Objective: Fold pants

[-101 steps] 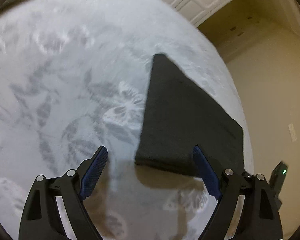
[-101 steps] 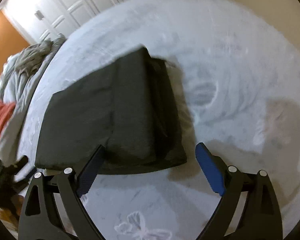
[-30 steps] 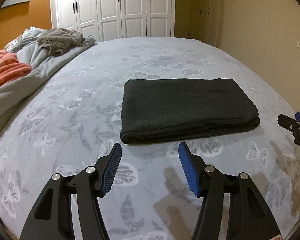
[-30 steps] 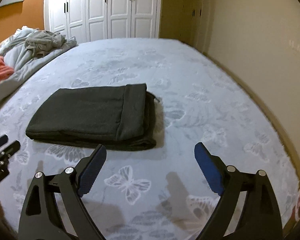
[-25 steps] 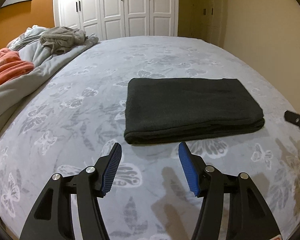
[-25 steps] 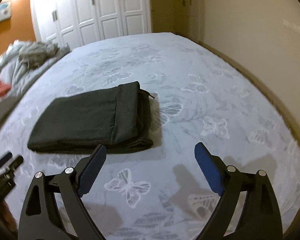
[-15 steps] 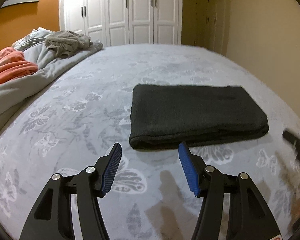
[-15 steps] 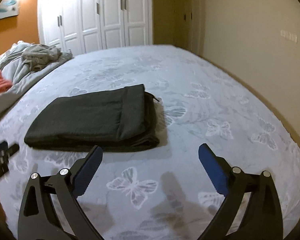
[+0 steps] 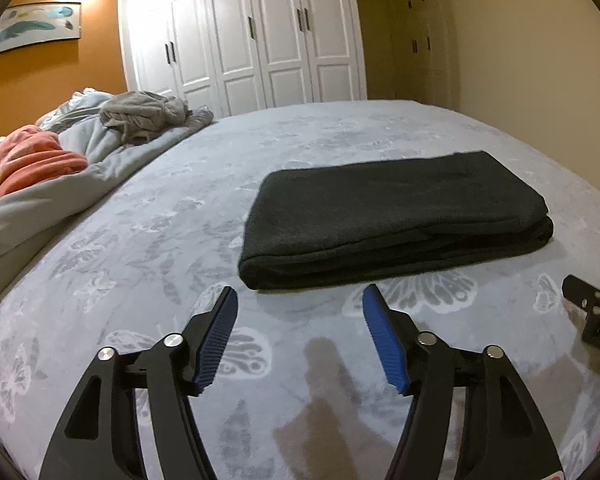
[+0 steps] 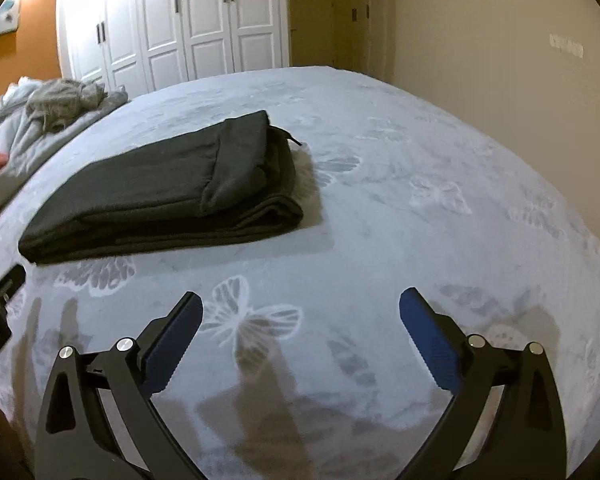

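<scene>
I am drawing my left gripper (image 9: 298,300) and right gripper (image 10: 300,300) back, both released and empty, jaws just widening, leaving the pants (image 9: 392,216) folded flat on the bed (image 9: 148,240), apparently finished.

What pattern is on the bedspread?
Pale grey bedspread printed with butterflies, clearest in the right wrist view.

At your three o'clock the right gripper (image 9: 596,312) is cut off by the frame edge, its lettering perhaps "DA".
</scene>
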The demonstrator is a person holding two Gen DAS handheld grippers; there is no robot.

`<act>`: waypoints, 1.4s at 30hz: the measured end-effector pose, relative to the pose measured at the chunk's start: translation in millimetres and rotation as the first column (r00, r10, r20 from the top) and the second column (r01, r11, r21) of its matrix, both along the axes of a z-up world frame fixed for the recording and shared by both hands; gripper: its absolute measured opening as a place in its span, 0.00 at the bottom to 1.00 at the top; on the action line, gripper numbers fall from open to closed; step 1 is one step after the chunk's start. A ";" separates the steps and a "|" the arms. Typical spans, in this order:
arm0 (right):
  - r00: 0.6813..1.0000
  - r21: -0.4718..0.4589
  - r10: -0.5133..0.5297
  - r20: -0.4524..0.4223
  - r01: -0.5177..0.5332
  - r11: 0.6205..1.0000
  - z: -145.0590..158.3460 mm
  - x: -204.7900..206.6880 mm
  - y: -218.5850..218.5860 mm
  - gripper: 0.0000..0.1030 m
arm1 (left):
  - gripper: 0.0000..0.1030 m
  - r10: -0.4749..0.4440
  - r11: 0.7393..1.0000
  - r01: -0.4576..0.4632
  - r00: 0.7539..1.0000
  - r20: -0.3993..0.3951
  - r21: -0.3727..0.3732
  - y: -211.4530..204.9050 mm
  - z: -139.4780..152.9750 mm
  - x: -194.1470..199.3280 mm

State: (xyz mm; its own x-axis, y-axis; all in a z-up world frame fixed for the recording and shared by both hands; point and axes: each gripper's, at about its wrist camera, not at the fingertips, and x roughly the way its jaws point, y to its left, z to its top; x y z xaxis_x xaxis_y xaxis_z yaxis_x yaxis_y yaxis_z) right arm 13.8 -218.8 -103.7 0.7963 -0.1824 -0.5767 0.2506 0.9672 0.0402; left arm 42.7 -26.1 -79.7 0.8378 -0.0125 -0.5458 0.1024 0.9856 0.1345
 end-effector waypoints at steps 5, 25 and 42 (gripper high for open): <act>0.999 -0.135 0.011 0.049 -0.004 0.991 5.0 -6.9 22.6 0.94 | 0.65 0.022 0.999 -0.022 1.000 0.007 -0.028 6.5 1.6 -2.2; 0.998 -0.147 0.007 0.061 0.002 0.989 6.2 -8.9 26.3 0.95 | 0.65 0.047 0.998 -0.047 0.999 0.001 -0.040 13.6 1.0 -1.1; 0.998 -0.146 0.000 0.063 0.009 0.989 5.6 -9.7 27.3 0.95 | 0.65 0.051 0.998 -0.050 0.999 0.004 -0.035 12.9 1.1 -2.9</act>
